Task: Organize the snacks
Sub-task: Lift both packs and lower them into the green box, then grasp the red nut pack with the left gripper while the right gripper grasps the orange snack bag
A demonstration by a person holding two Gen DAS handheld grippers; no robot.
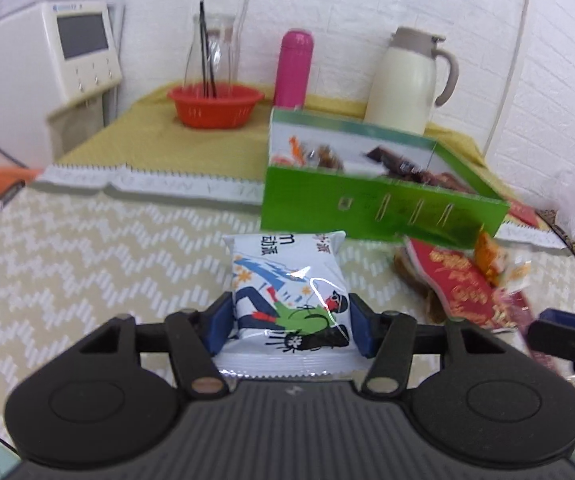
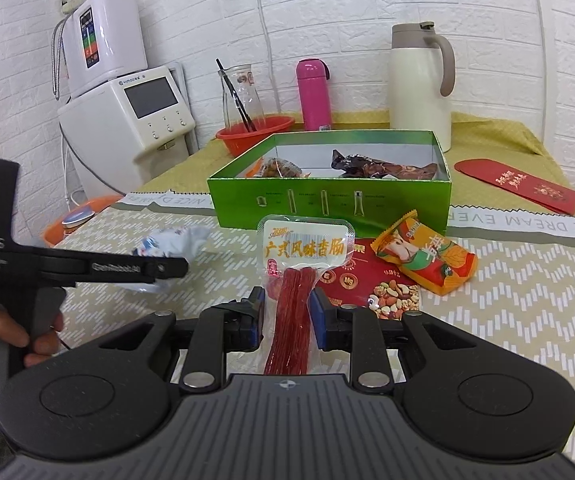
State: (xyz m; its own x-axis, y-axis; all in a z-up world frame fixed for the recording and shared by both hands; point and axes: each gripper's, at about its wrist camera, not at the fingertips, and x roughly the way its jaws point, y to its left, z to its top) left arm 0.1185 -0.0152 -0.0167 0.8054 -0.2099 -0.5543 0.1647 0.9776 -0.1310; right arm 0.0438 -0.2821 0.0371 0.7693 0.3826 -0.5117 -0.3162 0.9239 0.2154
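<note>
A white snack packet [image 1: 287, 280] with a cartoon print lies between the blue pads of my left gripper [image 1: 289, 320], which is shut on its sides. In the right wrist view this gripper [image 2: 167, 268] reaches in from the left with the crumpled white packet [image 2: 175, 240] at its tip. My right gripper [image 2: 287, 312] is shut on a clear pack of red sausage sticks [image 2: 291, 312]. Just beyond stands the open green box [image 2: 327, 204] [image 1: 367, 208] with several wrapped snacks inside. An orange packet [image 2: 427, 260] and a red nut packet [image 2: 371, 284] lie in front of the box.
At the back of the table stand a pink bottle [image 2: 313, 96], a cream jug [image 2: 421, 88], a red basket [image 2: 255, 136] and a glass carafe [image 2: 241, 96]. A white appliance [image 2: 127, 128] is at the left. A red envelope [image 2: 515, 184] lies right of the box.
</note>
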